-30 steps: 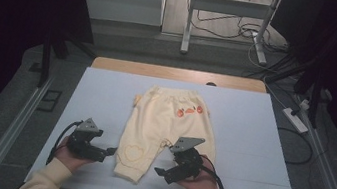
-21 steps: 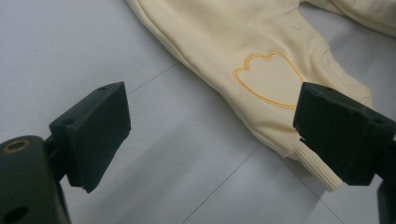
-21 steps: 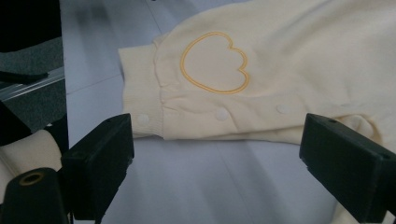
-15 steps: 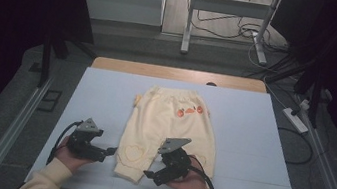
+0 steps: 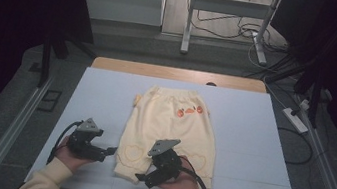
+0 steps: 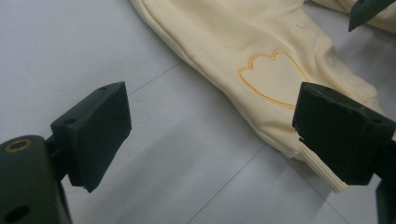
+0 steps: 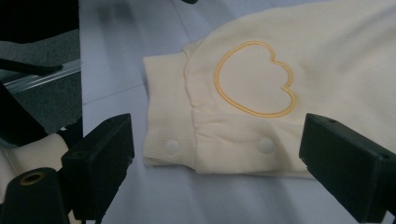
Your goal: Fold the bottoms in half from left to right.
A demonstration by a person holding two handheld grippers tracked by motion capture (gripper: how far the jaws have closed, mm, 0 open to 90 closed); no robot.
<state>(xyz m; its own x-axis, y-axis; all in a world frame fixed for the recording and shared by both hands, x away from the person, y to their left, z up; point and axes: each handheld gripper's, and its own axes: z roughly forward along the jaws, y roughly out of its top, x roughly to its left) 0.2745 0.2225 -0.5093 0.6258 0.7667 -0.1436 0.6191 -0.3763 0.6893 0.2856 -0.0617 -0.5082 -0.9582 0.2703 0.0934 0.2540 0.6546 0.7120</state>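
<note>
I see the trousers [image 5: 171, 130] lying flat in the middle of the table [image 5: 258, 153], waist far from me, the 2 leg ends at the near side. My left gripper [image 5: 108, 153] is just beside the left leg end, jaws spread wide, holding nothing. My right gripper [image 5: 143, 177] is over the near hem between the legs, jaws also spread and empty.

The high view does not show the details. In the right gripper view I see the ribbed cuff [image 7: 168, 116], 2 snaps [image 7: 266, 145] and a stitched heart [image 7: 254, 77]. The left gripper view shows the cuff edge near one jaw.

The table has open room on both sides of the trousers.
</note>
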